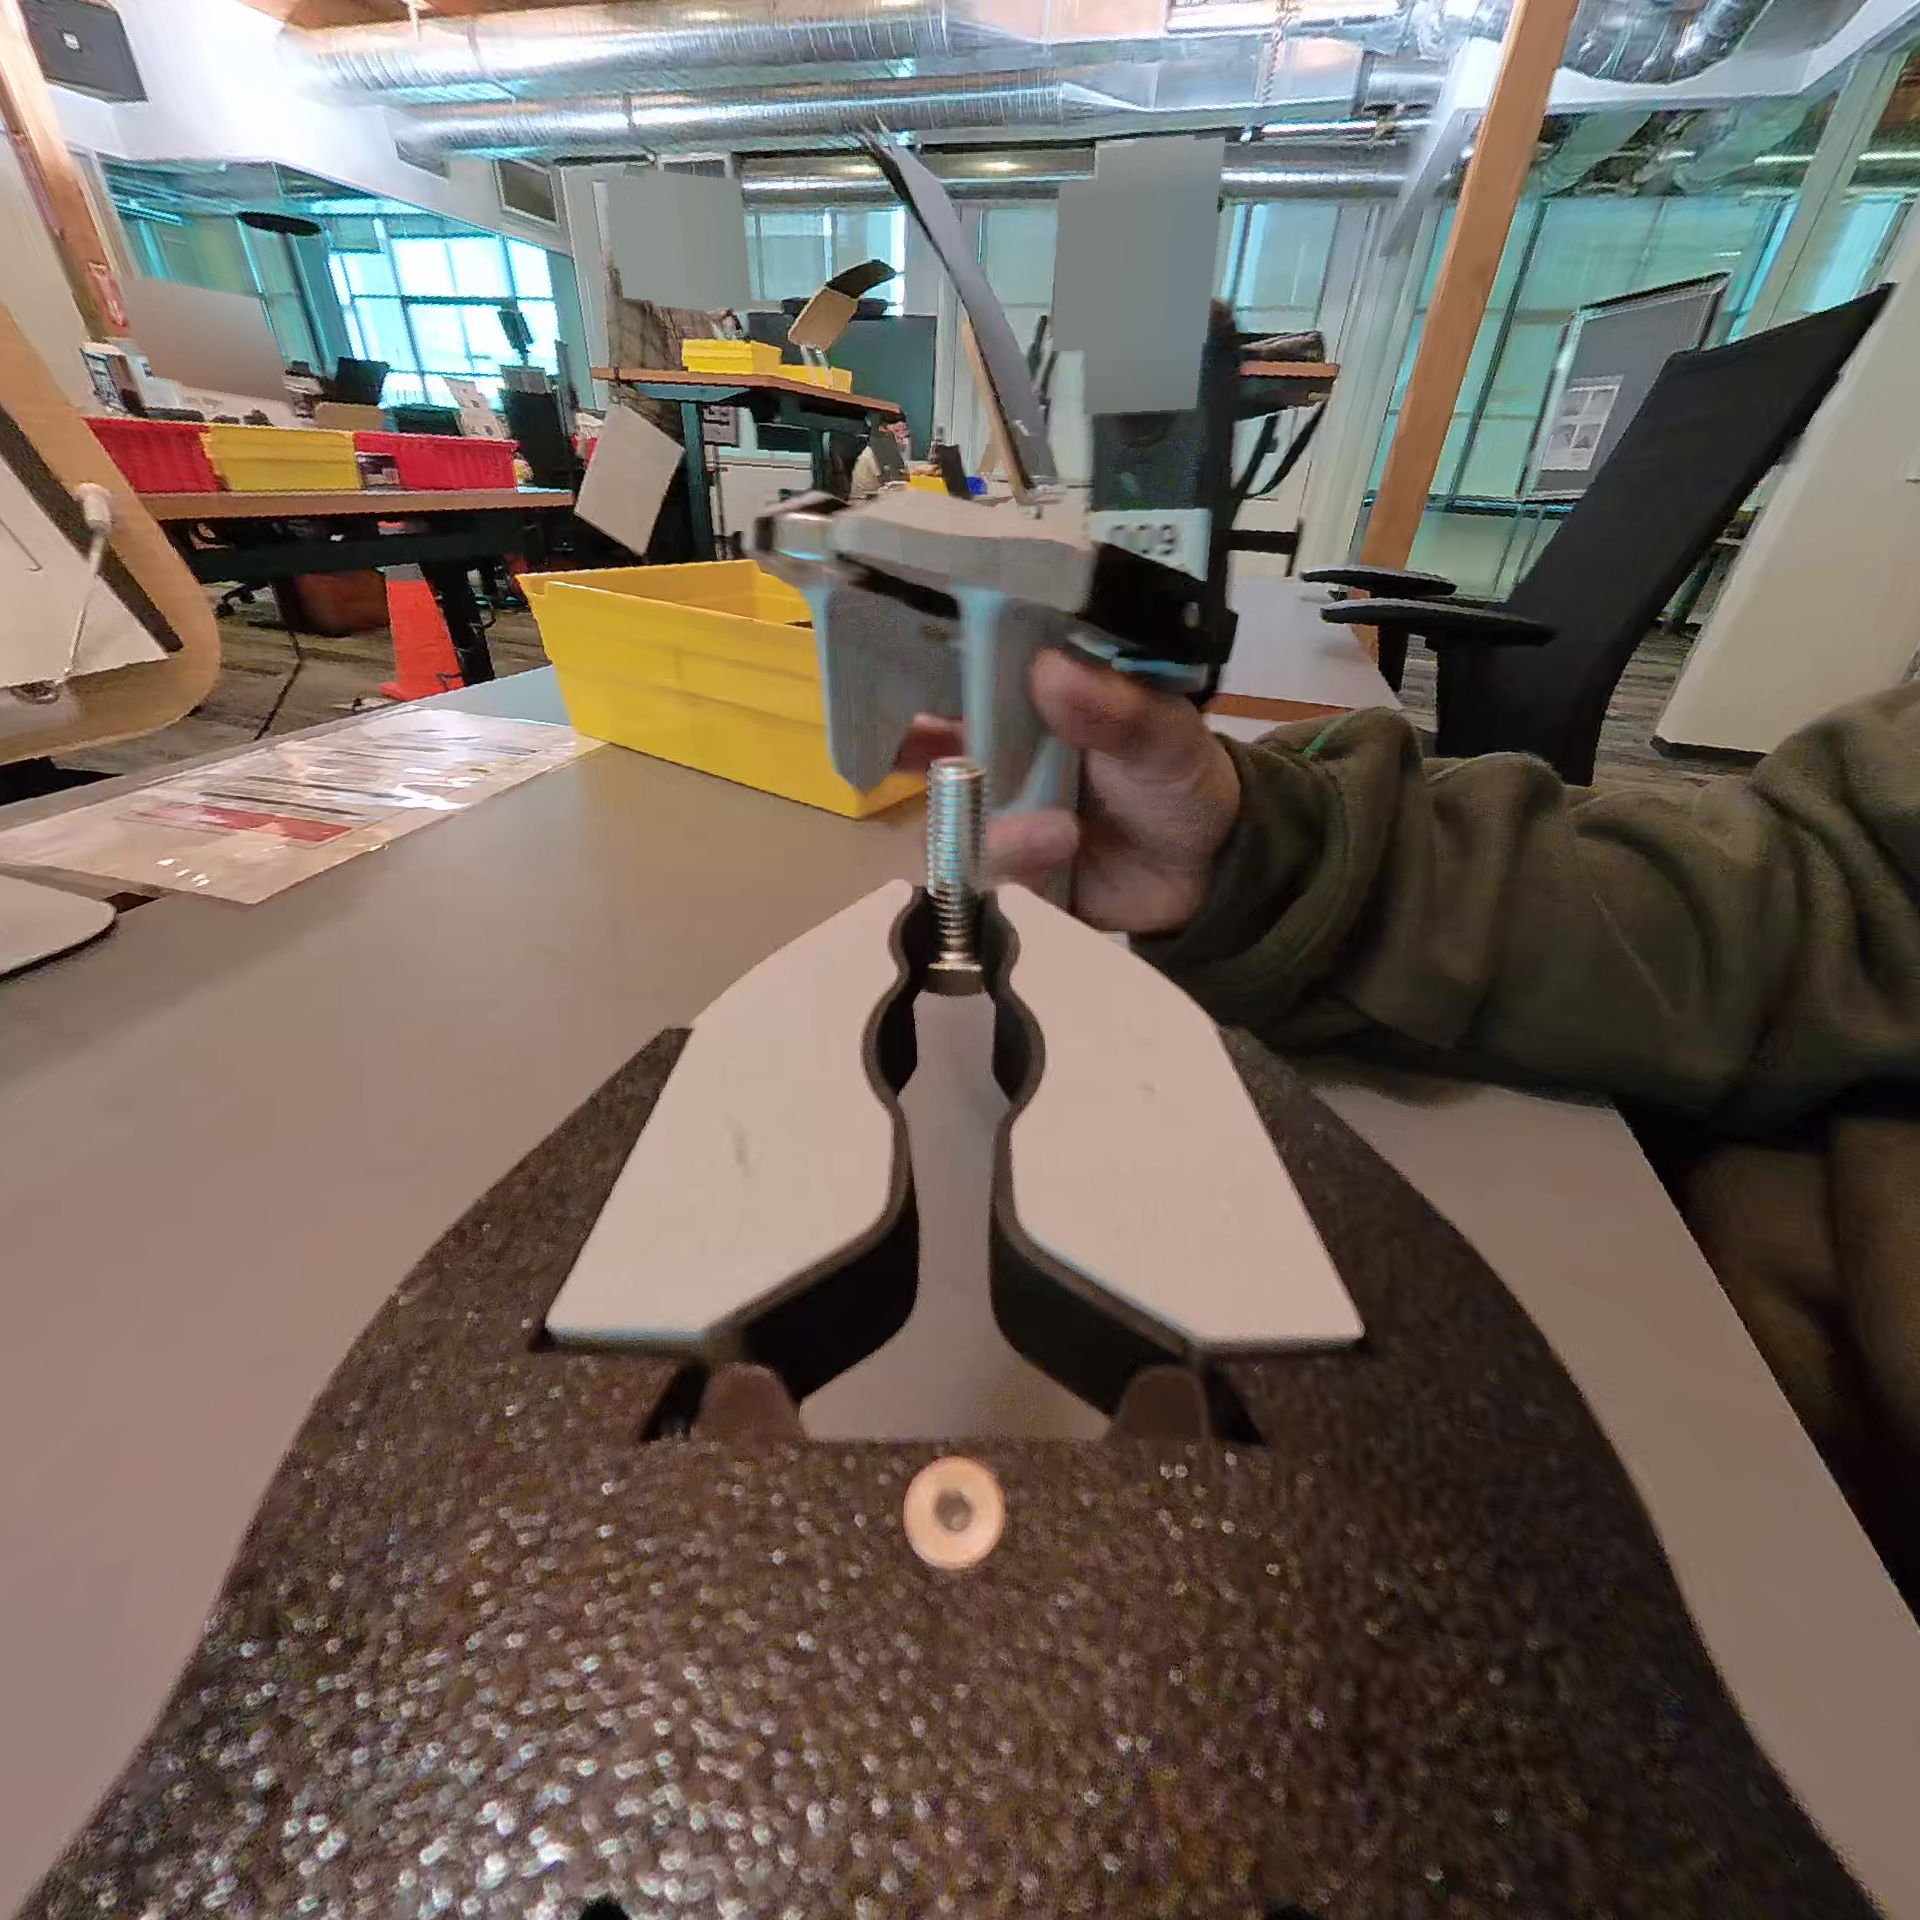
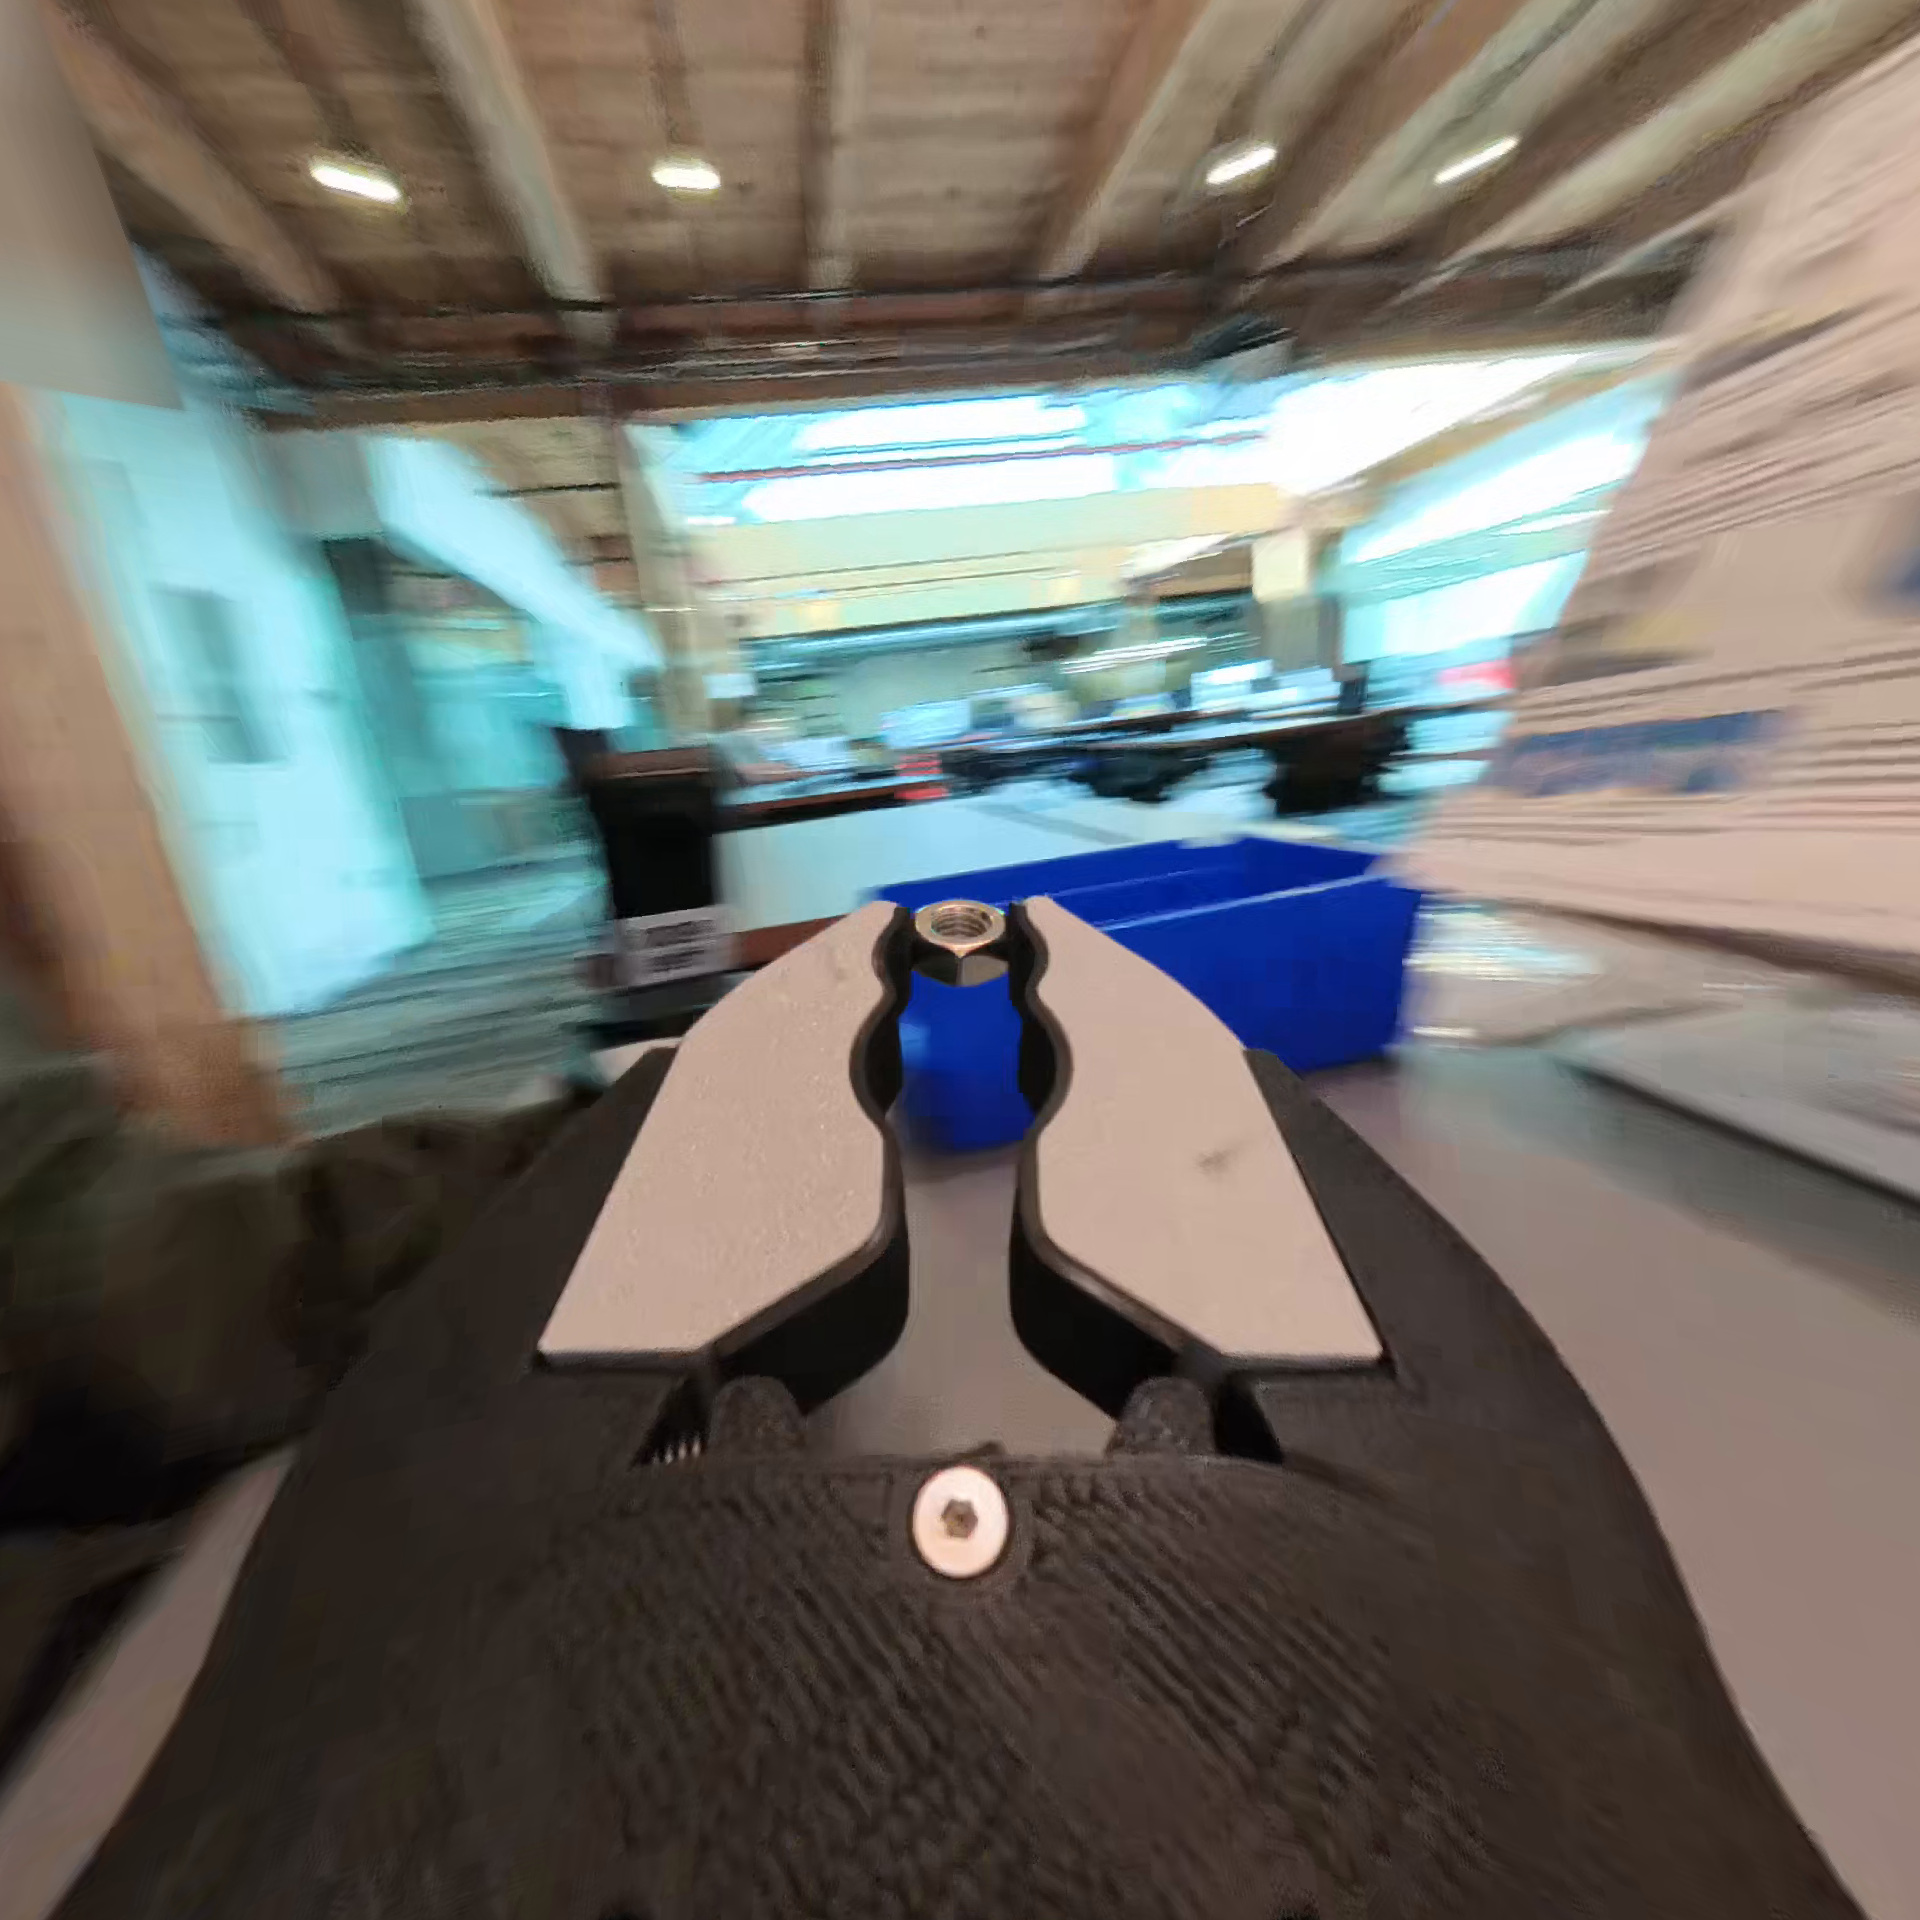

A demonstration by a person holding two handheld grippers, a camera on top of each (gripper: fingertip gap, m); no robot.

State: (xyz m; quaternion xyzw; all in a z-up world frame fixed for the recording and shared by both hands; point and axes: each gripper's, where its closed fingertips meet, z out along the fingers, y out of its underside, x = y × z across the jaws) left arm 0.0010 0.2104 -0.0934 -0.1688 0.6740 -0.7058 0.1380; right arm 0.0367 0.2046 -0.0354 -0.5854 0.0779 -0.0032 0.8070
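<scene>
bolt (image 1: 954, 883) upright in left tool (image 1: 951, 961) tips | other tool (image 1: 800, 545) behind and above it | bin (image 1: 686, 665) on desk (image 1: 416, 987) behind-left | nut (image 2: 958, 940) in right tool (image 2: 958, 951) tips, bin (image 2: 1226, 956) behind

left wrist: low, faces room | right wrist: low, blurred

Grey table (image 1: 520, 1039) bears yellow bin (image 1: 686, 675), laminated sheet (image 1: 301, 790).
</scene>
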